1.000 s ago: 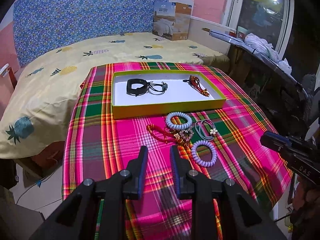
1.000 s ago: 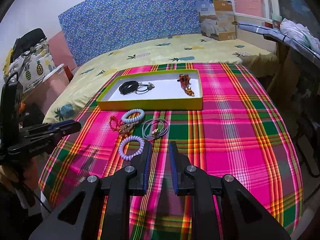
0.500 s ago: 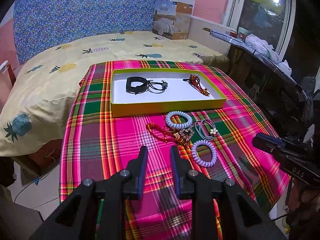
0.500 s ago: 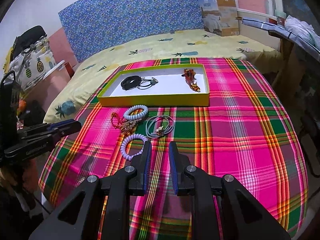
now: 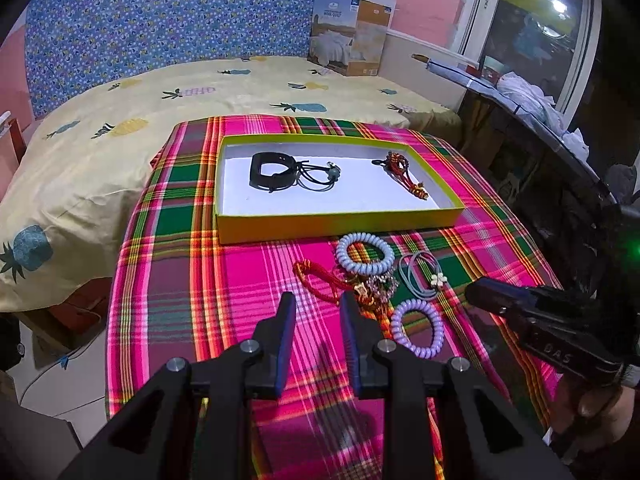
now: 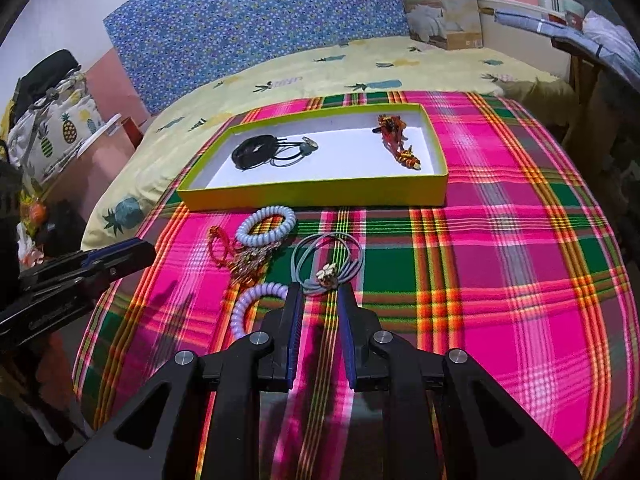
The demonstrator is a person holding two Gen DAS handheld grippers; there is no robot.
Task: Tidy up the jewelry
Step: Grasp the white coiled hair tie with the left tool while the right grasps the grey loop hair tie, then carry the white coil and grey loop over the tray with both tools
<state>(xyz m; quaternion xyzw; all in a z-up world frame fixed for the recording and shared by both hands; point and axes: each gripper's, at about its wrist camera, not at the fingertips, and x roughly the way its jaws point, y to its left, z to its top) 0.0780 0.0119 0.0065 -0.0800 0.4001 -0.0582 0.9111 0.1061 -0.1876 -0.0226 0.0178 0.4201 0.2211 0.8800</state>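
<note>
A yellow-green tray (image 5: 340, 226) (image 6: 312, 197) on the plaid cloth holds a black band (image 5: 272, 172), a dark hair tie (image 5: 320, 176) and a red-orange braided piece (image 5: 404, 174). In front of it lie a pale blue coil tie (image 6: 266, 226), a red cord bracelet (image 5: 318, 280), a gold charm cluster (image 6: 248, 262), grey hair ties with a flower charm (image 6: 326, 272) and a lilac coil tie (image 6: 250, 304). My right gripper (image 6: 320, 294) is open and empty, its tips just short of the flower charm. My left gripper (image 5: 317, 304) hangs open and empty near the red bracelet.
The plaid cloth (image 6: 500, 280) covers a small table against a bed with a pineapple-print sheet (image 5: 120, 148). A dark shelf with clothes (image 5: 560, 128) runs along the right. The floor drops away at the left edge (image 5: 60, 360). A boxed quilt (image 5: 352, 36) stands at the back.
My right gripper has moved forward and lower, so the grey hair ties now sit right at its tips. The left gripper has hardly shifted.
</note>
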